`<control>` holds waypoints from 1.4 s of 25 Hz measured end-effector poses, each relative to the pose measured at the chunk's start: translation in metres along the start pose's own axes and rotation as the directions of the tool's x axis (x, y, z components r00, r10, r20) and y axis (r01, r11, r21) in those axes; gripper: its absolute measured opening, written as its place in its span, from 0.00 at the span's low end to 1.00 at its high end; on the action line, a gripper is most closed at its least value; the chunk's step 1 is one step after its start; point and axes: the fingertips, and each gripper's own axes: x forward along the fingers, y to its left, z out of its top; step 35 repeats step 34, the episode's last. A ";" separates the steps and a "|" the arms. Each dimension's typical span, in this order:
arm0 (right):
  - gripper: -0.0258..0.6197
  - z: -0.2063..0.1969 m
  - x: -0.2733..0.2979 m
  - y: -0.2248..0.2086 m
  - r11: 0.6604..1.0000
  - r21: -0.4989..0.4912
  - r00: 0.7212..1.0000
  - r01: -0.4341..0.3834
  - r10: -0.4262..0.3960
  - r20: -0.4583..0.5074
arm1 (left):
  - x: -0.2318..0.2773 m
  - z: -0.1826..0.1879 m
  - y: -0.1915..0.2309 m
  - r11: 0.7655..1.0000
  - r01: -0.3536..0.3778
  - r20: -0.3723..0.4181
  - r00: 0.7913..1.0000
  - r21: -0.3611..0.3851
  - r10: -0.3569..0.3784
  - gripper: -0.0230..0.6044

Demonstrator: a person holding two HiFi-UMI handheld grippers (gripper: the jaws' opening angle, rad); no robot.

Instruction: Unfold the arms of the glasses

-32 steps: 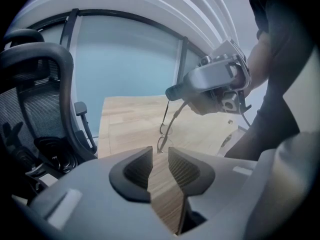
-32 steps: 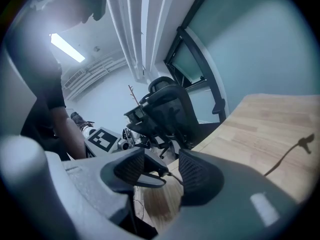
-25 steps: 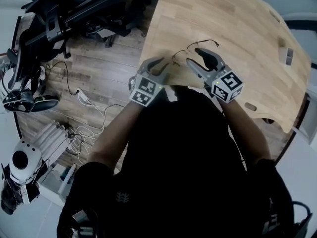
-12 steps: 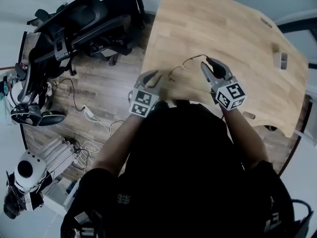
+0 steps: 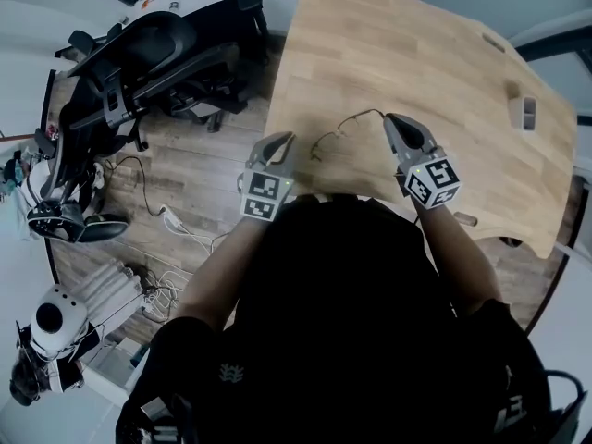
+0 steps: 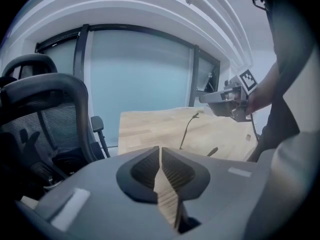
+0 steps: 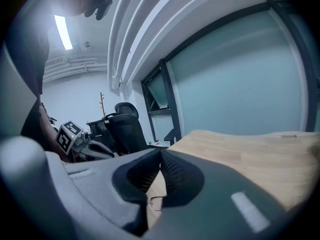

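Right gripper [image 5: 393,121] closed tight; left gripper [image 5: 283,142], jaws just drawn together, nothing discernible between them; glasses [image 5: 324,143] too thin for me to tell whether either pinches them

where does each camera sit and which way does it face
Head view: on the person's head, facing steeply down at table, glasses, left gripper, right gripper, torso.
Left gripper view: on that gripper, facing across the table to a window; own jaws, just closed on nothing, and an arm show.
Right gripper view: on that gripper, facing a chair; own shut jaws show.
All three show the glasses and table.
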 end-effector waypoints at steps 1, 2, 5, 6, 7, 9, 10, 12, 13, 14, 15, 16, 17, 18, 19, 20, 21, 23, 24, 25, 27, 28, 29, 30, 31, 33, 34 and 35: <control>0.04 -0.001 -0.002 -0.001 1.000 0.003 1.000 -0.001 0.001 0.001 | 0.000 0.002 0.000 1.000 -0.003 0.005 1.000 0.000 0.003 0.06; 0.04 -0.002 -0.003 -0.002 1.000 0.004 1.000 0.001 -0.001 0.001 | 0.000 0.003 -0.001 1.000 -0.004 0.009 1.000 -0.004 0.004 0.05; 0.04 -0.007 -0.009 -0.009 1.000 -0.001 1.000 0.016 -0.016 -0.004 | 0.000 0.003 -0.005 1.000 -0.003 0.008 1.000 -0.010 0.003 0.05; 0.04 -0.008 -0.010 -0.011 1.000 -0.008 1.000 0.025 -0.025 -0.008 | 0.001 0.003 -0.007 1.000 -0.003 0.005 1.000 -0.008 0.003 0.05; 0.04 -0.010 -0.011 -0.013 0.999 -0.016 0.999 0.035 -0.035 -0.012 | 0.001 0.003 -0.008 1.000 -0.004 0.003 1.000 -0.006 0.004 0.05; 0.04 -0.013 -0.014 -0.018 0.998 -0.029 0.998 0.058 -0.059 -0.019 | 0.001 0.003 -0.009 1.000 -0.009 0.001 1.000 -0.007 0.009 0.05; 0.04 -0.015 -0.015 -0.019 0.997 -0.030 0.998 0.066 -0.067 -0.021 | 0.000 0.002 -0.009 1.000 -0.012 0.000 1.000 -0.009 0.012 0.05; 0.04 -0.016 -0.017 -0.022 0.997 -0.025 0.997 0.073 -0.073 -0.020 | -0.001 0.001 -0.011 1.000 -0.015 -0.002 1.000 -0.013 0.015 0.05; 0.04 -0.017 -0.018 -0.023 0.997 -0.023 0.997 0.074 -0.075 -0.018 | -0.001 0.000 -0.012 1.000 -0.014 -0.004 1.000 -0.013 0.014 0.05; 0.04 -0.017 -0.018 -0.024 0.997 -0.020 0.997 0.075 -0.076 -0.015 | -0.001 -0.001 -0.013 1.000 -0.013 -0.006 1.000 -0.013 0.013 0.05; 0.04 -0.017 -0.018 -0.024 0.997 -0.018 0.997 0.075 -0.075 -0.012 | -0.001 -0.002 -0.013 1.000 -0.012 -0.007 1.000 -0.013 0.012 0.05; 0.04 -0.017 -0.018 -0.024 0.997 -0.017 0.997 0.074 -0.074 -0.010 | -0.002 -0.002 -0.014 1.000 -0.014 -0.008 1.000 -0.011 0.014 0.05; 0.04 -0.017 -0.017 -0.024 0.997 -0.015 0.997 0.072 -0.072 -0.009 | -0.002 -0.002 -0.014 1.000 -0.016 -0.008 1.000 -0.010 0.016 0.05; 0.04 -0.017 -0.017 -0.025 0.997 -0.014 0.997 0.070 -0.070 -0.008 | -0.003 -0.002 -0.014 1.000 -0.019 -0.007 1.000 -0.008 0.019 0.05; 0.04 -0.017 -0.017 -0.025 0.997 -0.015 0.998 0.069 -0.069 -0.008 | -0.003 -0.001 -0.014 1.000 -0.021 -0.007 1.000 -0.004 0.021 0.05; 0.04 -0.017 -0.018 -0.025 0.997 -0.018 0.998 0.069 -0.069 -0.009 | -0.004 -0.001 -0.015 1.000 -0.021 -0.006 1.000 0.000 0.021 0.05; 0.04 -0.017 -0.018 -0.026 0.997 -0.020 0.998 0.069 -0.069 -0.008 | -0.005 0.000 -0.015 1.000 -0.021 -0.006 1.000 0.004 0.021 0.05; 0.04 -0.016 -0.018 -0.026 0.998 -0.021 0.998 0.067 -0.067 -0.006 | -0.008 0.000 -0.014 1.000 -0.024 -0.004 1.000 0.008 0.024 0.05; 0.04 -0.016 -0.018 -0.025 0.998 -0.021 0.998 0.065 -0.065 -0.004 | -0.009 0.000 -0.013 1.000 -0.026 -0.003 1.000 0.008 0.026 0.05; 0.04 -0.015 -0.018 -0.025 0.998 -0.019 0.998 0.063 -0.063 -0.002 | -0.010 0.000 -0.012 1.000 -0.029 -0.004 1.000 0.008 0.029 0.05; 0.04 -0.015 -0.018 -0.025 0.998 -0.013 0.998 0.060 -0.060 0.003 | -0.011 0.000 -0.011 0.999 -0.034 -0.007 0.999 0.009 0.034 0.05; 0.04 -0.015 -0.018 -0.025 0.998 -0.011 0.998 0.060 -0.060 0.005 | -0.012 0.000 -0.010 0.999 -0.037 -0.008 0.999 0.010 0.037 0.05; 0.04 -0.015 -0.018 -0.025 0.998 -0.011 0.998 0.059 -0.059 0.006 | -0.012 0.000 -0.010 0.999 -0.038 -0.009 0.999 0.011 0.038 0.05; 0.04 -0.015 -0.018 -0.025 0.998 -0.010 0.998 0.059 -0.059 0.005 | -0.012 -0.001 -0.011 0.999 -0.039 -0.010 0.999 0.013 0.039 0.05; 0.04 -0.015 -0.018 -0.025 0.998 -0.011 0.998 0.059 -0.059 0.005 | -0.012 0.000 -0.011 0.999 -0.039 -0.010 0.999 0.014 0.039 0.05; 0.04 -0.016 -0.018 -0.025 0.998 -0.011 0.998 0.059 -0.059 0.003 | -0.012 0.000 -0.012 0.999 -0.040 -0.010 0.999 0.016 0.040 0.05; 0.04 -0.016 -0.019 -0.026 0.998 -0.012 0.998 0.059 -0.059 0.003 | -0.012 0.000 -0.012 0.999 -0.040 -0.009 0.999 0.017 0.040 0.05; 0.04 -0.016 -0.019 -0.026 0.998 -0.012 0.998 0.059 -0.059 0.003 | -0.012 0.000 -0.012 0.999 -0.040 -0.009 0.999 0.017 0.040 0.05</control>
